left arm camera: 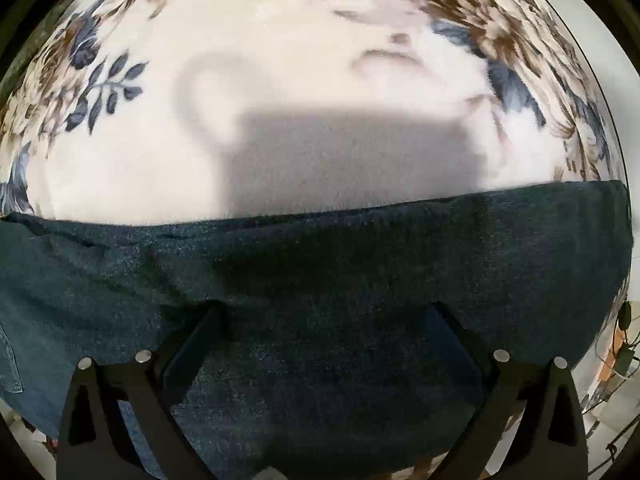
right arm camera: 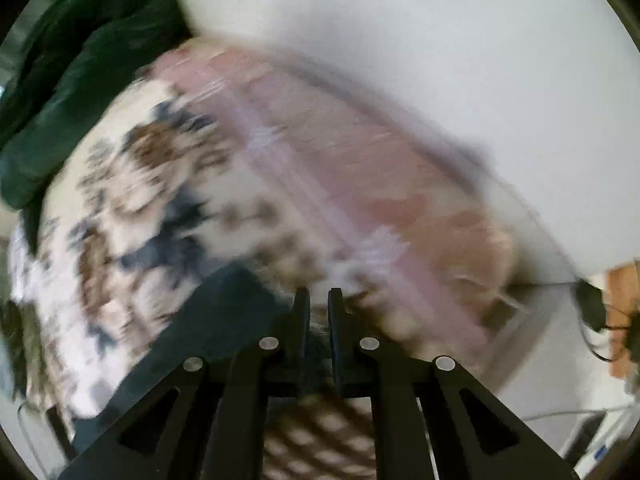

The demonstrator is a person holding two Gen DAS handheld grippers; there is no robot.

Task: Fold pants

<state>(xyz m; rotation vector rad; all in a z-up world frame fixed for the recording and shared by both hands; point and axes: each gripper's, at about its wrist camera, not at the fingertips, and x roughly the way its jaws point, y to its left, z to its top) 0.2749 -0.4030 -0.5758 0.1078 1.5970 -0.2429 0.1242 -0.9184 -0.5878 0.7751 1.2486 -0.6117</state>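
Dark blue denim pants (left arm camera: 320, 264) lie flat across the lower half of the left wrist view, on a cream floral blanket (left arm camera: 280, 60). My left gripper (left arm camera: 324, 316) is open, its fingers spread wide just above the denim, holding nothing. In the blurred right wrist view my right gripper (right arm camera: 319, 300) is shut with the jaws nearly together, and a fold of the dark pants (right arm camera: 224, 320) runs from the lower left up to the fingertips. It appears to pinch that fabric's edge.
The blanket (right arm camera: 140, 200) covers a bed with a pink striped sheet (right arm camera: 360, 184) next to a white wall (right arm camera: 440, 40). A dark green cloth pile (right arm camera: 80, 80) sits at the far left. Cables and clutter (left arm camera: 620, 352) lie beyond the bed's right edge.
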